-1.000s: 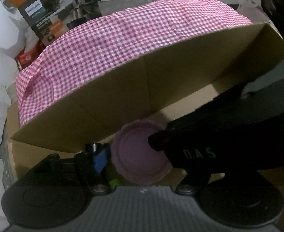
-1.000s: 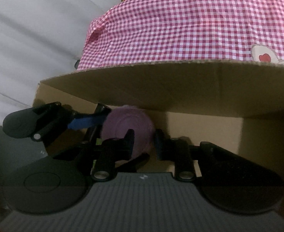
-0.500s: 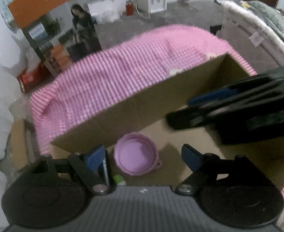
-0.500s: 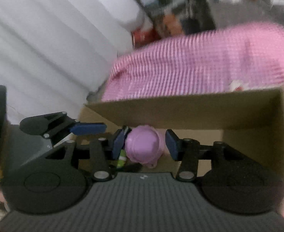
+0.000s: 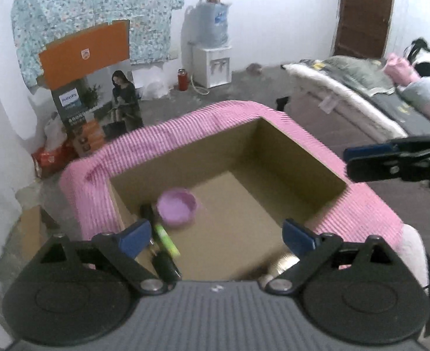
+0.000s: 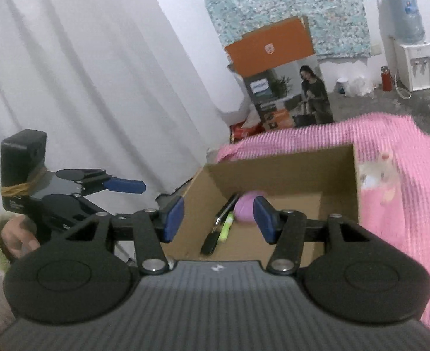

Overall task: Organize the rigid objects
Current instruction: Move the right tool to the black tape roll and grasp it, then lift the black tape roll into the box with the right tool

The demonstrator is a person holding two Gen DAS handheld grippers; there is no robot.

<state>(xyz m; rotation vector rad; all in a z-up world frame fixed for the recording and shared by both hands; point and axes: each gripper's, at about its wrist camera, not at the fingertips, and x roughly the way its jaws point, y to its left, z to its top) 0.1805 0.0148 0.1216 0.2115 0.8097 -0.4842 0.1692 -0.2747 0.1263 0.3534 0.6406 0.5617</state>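
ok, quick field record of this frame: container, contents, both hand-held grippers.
container: cardboard box, open top, on pink checked cloth
contents: purple bowl, green marker, black pen, all by the left wall; metallic item at the near edge, unclear
left hand-held gripper: above the box, jaws opening, nothing between them
right hand-held gripper: above the box, jaws opening, nothing held

A round lilac bowl (image 5: 176,207) is being seen upright on the floor of an open cardboard box (image 5: 302,158), near its left wall. A green marker (image 5: 165,239) and a black pen-like object (image 5: 165,263) are lying lengthwise just beside the bowl, along that wall. A shiny metallic object (image 5: 283,264), partly hidden, is resting at the box's near edge.
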